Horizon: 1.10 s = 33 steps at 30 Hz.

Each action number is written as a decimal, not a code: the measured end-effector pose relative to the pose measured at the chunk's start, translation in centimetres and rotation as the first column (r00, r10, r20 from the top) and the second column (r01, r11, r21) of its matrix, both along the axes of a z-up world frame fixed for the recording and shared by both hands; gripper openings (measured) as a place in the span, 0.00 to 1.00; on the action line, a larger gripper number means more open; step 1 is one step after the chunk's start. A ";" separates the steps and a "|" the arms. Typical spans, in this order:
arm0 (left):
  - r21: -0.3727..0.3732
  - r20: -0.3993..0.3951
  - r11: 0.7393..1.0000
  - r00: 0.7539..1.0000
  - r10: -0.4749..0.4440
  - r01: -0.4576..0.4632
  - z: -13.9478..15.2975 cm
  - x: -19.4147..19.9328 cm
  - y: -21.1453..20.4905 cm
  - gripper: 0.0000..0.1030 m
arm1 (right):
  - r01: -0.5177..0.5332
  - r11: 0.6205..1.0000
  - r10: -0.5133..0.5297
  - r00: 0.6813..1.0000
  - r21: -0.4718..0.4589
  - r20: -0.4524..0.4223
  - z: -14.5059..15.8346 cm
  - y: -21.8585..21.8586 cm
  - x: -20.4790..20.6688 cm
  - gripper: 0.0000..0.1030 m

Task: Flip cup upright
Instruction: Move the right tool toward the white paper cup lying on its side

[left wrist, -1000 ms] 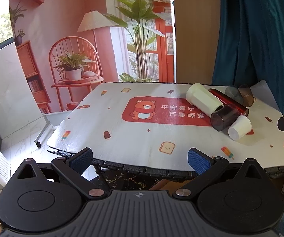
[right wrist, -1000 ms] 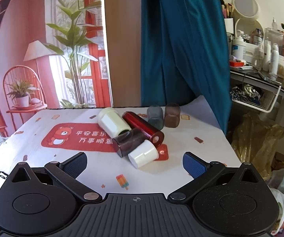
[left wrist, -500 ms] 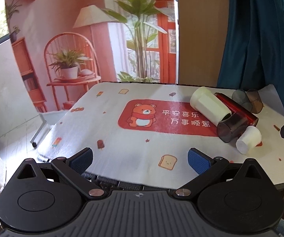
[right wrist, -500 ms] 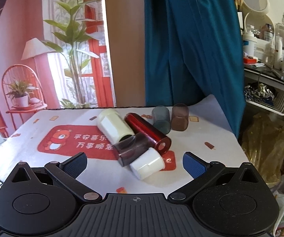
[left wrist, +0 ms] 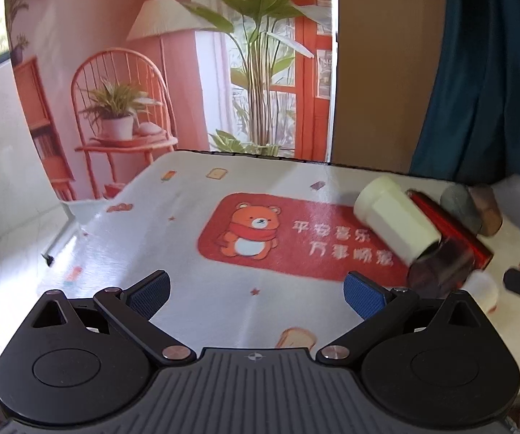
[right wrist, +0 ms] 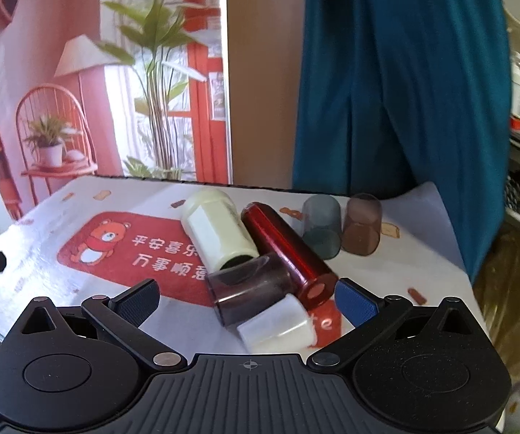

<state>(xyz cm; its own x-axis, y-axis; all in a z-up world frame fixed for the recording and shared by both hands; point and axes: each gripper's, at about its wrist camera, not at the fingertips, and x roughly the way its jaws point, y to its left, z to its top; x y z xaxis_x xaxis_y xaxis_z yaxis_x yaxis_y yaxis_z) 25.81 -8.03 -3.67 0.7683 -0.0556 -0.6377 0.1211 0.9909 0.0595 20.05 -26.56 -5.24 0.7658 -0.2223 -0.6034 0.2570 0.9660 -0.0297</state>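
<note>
Six cups crowd the table's [right wrist: 43,253] right end. Right gripper [right wrist: 247,298] spread wide, the small white cup [right wrist: 278,325] lying on its side between its fingers, touching the dark smoky cup [right wrist: 249,293] beside the red cylinder [right wrist: 289,253]. Left gripper [left wrist: 256,289] wide too, over the bear mat [left wrist: 260,238], holding nothing.

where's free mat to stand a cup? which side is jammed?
Free: the mat left of the bear print, out to its left edge, and the strip ahead of the left gripper. Jammed: the right end, where the cream cup, red cup, dark cup and white cup lie touching.
</note>
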 end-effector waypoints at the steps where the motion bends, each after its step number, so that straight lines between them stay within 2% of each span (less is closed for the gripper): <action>1: -0.016 0.002 1.000 1.000 -0.005 0.005 0.2 0.4 -0.1 1.00 | 0.003 1.000 -0.003 1.000 -0.004 -0.007 0.4 -0.1 0.3 1.00; 5: -0.052 0.013 0.998 1.000 -0.020 0.020 0.8 1.6 -0.2 1.00 | 0.023 1.000 -0.023 1.000 -0.011 0.001 2.0 -0.3 0.6 1.00; 10: -0.035 0.031 0.997 0.998 -0.063 0.064 1.0 1.7 -0.4 1.00 | 0.086 0.996 -0.086 0.996 0.022 0.025 2.8 -0.2 -0.3 1.00; 16: -0.009 0.059 0.995 0.993 -0.100 0.100 1.4 -0.8 0.3 1.00 | 0.129 0.991 -0.132 0.990 0.045 0.059 2.8 1.0 -2.9 1.00; 22: -0.061 0.063 0.995 0.995 -0.079 0.082 2.4 -4.2 1.5 1.00 | 0.096 0.993 -0.101 0.992 0.071 0.077 3.8 2.4 -5.9 1.00; 25: -0.070 0.065 0.994 0.994 -0.082 0.086 2.9 -5.6 1.8 1.00 | 0.113 0.991 -0.120 0.988 0.071 0.096 4.7 2.9 -7.0 1.00; 29: -0.084 0.101 0.992 0.991 -0.086 0.094 3.4 -6.5 2.6 1.00 | 0.116 0.991 -0.122 0.985 0.061 0.120 5.5 3.6 -8.2 1.00; 33: -0.088 0.075 0.992 0.993 -0.087 0.093 2.2 -6.2 2.7 1.00 | 0.137 0.989 -0.144 0.983 0.062 0.118 5.2 3.9 -8.9 1.00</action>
